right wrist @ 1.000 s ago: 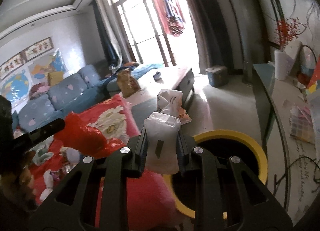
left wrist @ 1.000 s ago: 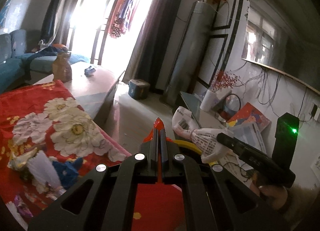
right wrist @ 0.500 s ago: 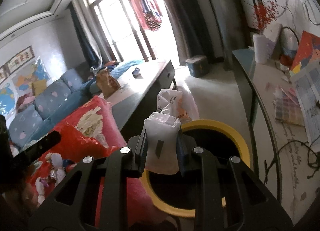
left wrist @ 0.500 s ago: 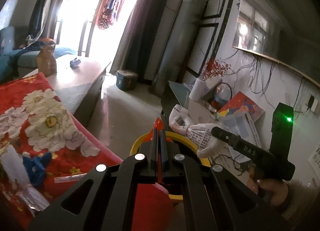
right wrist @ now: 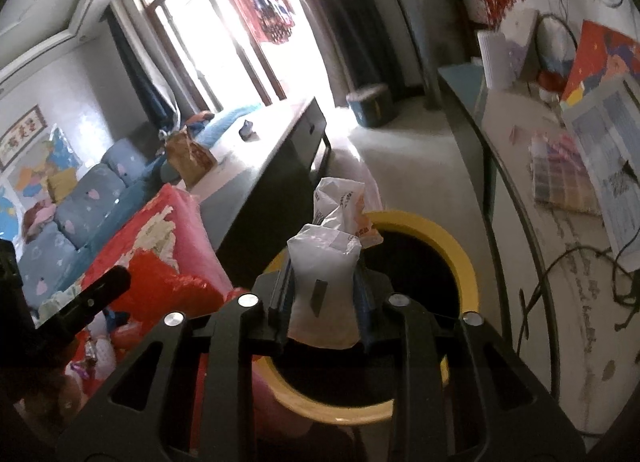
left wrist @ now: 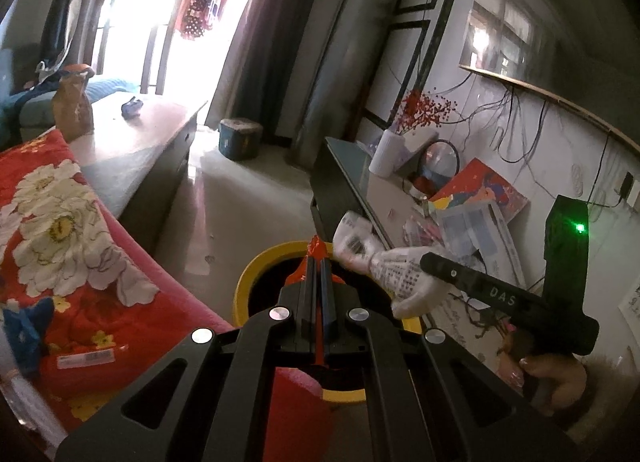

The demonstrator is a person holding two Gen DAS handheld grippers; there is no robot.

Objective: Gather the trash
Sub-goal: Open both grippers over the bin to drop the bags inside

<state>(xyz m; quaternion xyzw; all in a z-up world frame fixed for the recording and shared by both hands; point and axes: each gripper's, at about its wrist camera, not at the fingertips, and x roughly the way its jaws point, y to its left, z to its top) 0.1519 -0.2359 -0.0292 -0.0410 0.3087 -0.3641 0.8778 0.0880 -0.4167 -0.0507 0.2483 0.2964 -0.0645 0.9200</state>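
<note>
A round bin with a yellow rim (left wrist: 248, 282) (right wrist: 460, 254) stands on the floor just below both grippers. My left gripper (left wrist: 316, 274) is shut on a thin red wrapper (left wrist: 316, 250), whose tip sticks out over the bin's mouth; from the right wrist view that gripper (right wrist: 120, 276) shows at the left with the red wrapper (right wrist: 160, 278). My right gripper (right wrist: 322, 294) has a crumpled white plastic wrapper (right wrist: 324, 274) upright between its jaws, which are opening. In the left wrist view it (left wrist: 426, 262) holds that white wrapper (left wrist: 400, 274) above the bin's far rim.
A red flowered blanket (left wrist: 60, 221) with more scraps (left wrist: 24, 326) lies left of the bin, against a low table (left wrist: 132, 141). A glass TV stand (left wrist: 352, 177) with papers, cables and a white vase runs along the right. A blue box (left wrist: 240, 137) sits on the floor beyond.
Both grippers have come forward and down, so the bin's mouth now lies right under them. The right jaws stand a little wider around the white wrapper.
</note>
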